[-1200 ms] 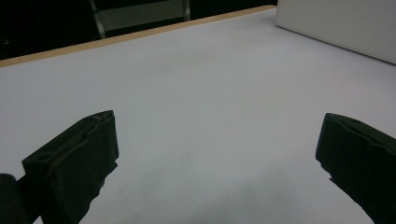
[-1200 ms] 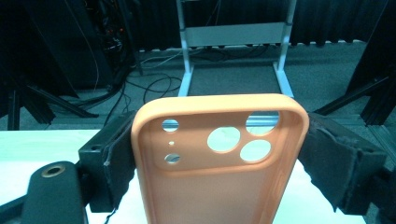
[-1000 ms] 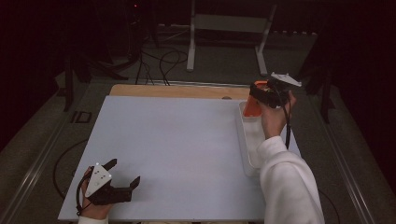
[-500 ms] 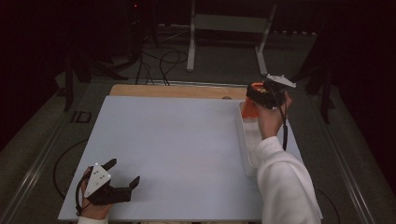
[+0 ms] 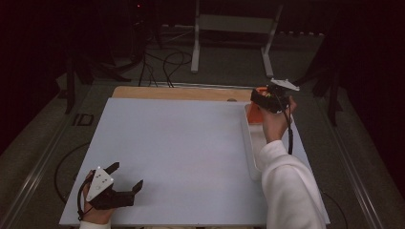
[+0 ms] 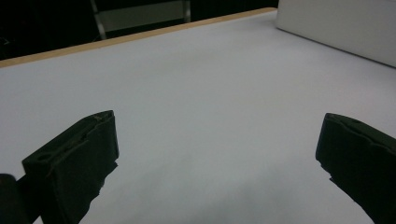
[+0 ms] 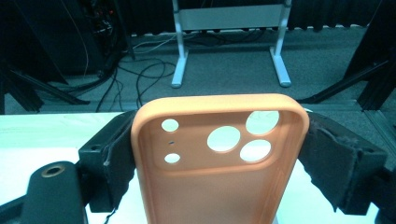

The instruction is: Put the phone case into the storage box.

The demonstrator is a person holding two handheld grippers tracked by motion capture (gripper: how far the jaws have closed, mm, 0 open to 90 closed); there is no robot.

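Note:
An orange phone case (image 7: 219,158) with round camera cut-outs stands upright between the jaws of my right gripper (image 7: 217,154), which is shut on its two long sides. From above, the right gripper (image 5: 258,98) holds the orange phone case (image 5: 258,113) over the far end of a white tray (image 5: 250,151) at the table's right. Near the front left corner of the table, my left gripper (image 5: 127,175) rests open. Nothing lies between its black jaws (image 6: 219,140), only bare white table.
The white table top (image 5: 181,143) has a wooden strip (image 5: 181,93) along its far edge. The long white tray (image 6: 336,23) runs along the right side. Beyond the table are a metal stand (image 5: 196,43), cables (image 5: 165,62) and dark floor.
The right gripper has shifted slightly left with the orange case still held. The left gripper has stayed where it was.

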